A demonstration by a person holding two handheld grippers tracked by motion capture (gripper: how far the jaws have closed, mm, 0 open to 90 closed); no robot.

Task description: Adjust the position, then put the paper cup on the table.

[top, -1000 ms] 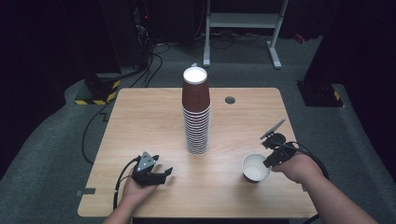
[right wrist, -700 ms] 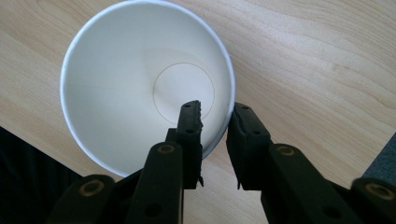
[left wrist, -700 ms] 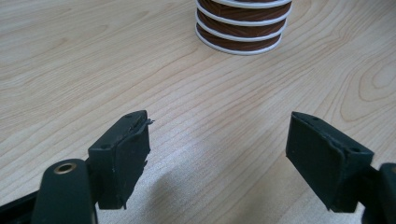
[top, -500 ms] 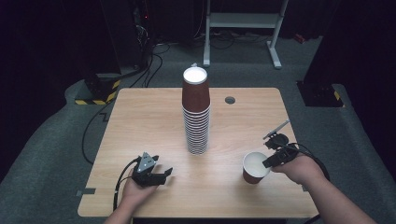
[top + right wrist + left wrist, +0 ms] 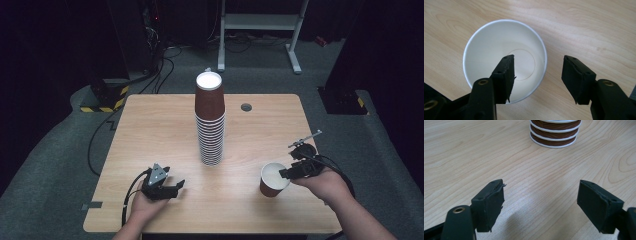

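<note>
Straddling the single paper cup's (image 5: 504, 60) rim with spread jaws, the right gripper (image 5: 537, 75) looks ready to pinch next; the left gripper (image 5: 540, 203) rests spread on the table (image 5: 150, 125).

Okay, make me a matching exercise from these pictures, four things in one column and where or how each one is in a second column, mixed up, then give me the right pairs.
Things:
1. tall stack of brown paper cups
2. single brown paper cup with white inside
3. left gripper
4. right gripper

Places or states:
A. open, one jaw inside a cup, the other outside its wall
B. upside down at the middle of the wooden table
C. open over bare wood, holding nothing
D. upright near the table's front right

Pairs: 1-B, 2-D, 3-C, 4-A
</note>
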